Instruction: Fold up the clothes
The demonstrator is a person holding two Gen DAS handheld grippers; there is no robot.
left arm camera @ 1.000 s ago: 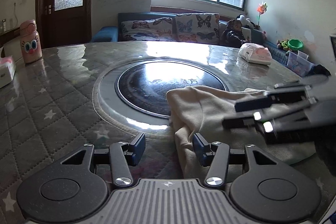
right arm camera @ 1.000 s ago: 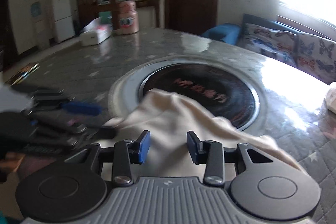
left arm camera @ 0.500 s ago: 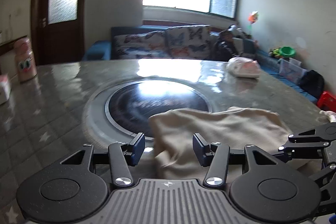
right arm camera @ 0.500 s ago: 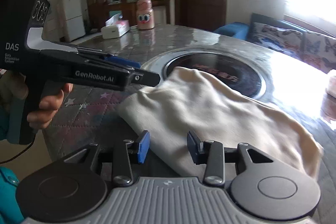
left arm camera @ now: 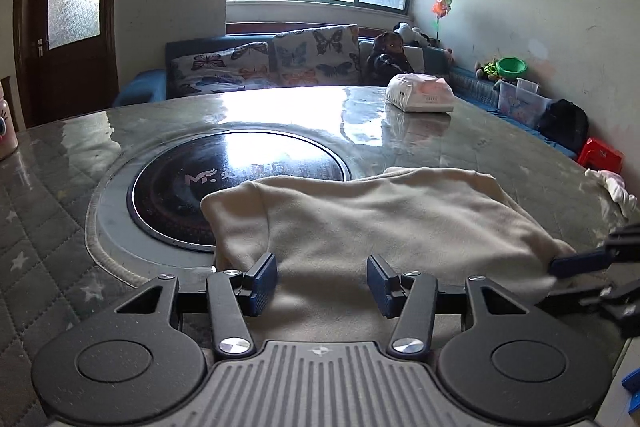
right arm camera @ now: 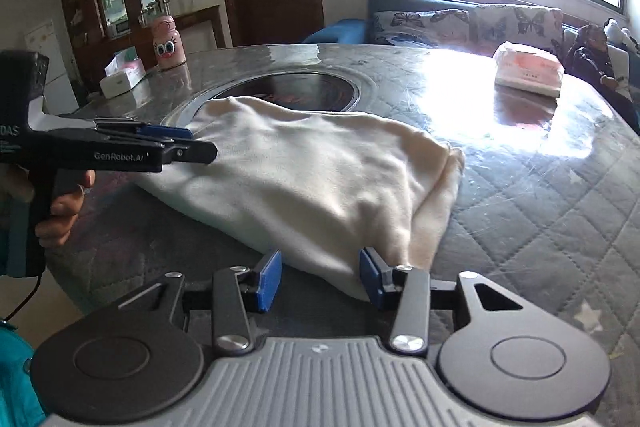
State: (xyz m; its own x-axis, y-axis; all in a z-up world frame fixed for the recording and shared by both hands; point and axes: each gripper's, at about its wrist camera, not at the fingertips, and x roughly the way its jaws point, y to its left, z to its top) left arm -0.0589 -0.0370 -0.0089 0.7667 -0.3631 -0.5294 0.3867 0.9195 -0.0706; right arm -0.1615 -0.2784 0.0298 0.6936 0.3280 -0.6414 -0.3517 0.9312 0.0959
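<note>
A cream garment (left arm camera: 384,223) lies folded in a thick flat bundle on the round table, partly over the dark glass inset (left arm camera: 240,183). My left gripper (left arm camera: 322,281) hovers open just over the garment's near edge, its blue pads wide apart. In the right wrist view the same garment (right arm camera: 312,179) spreads ahead. My right gripper (right arm camera: 320,279) is open, with the garment's near corner lying between its pads. The left gripper (right arm camera: 188,147) shows from the side at the garment's left end, held by a hand (right arm camera: 60,211). The right gripper (left arm camera: 576,263) enters the left wrist view at the garment's right end.
A tissue pack (left arm camera: 420,93) sits at the far right of the table. A pink cartoon bottle (right arm camera: 170,45) and a tissue box (right arm camera: 122,75) stand at the far left. A white cloth (left arm camera: 612,187) lies by the right edge. A sofa (left arm camera: 256,67) stands behind.
Both grippers have drawn back from over the garment to its near edge and ends. The garment has settled into a flatter folded bundle. Both stay open.
</note>
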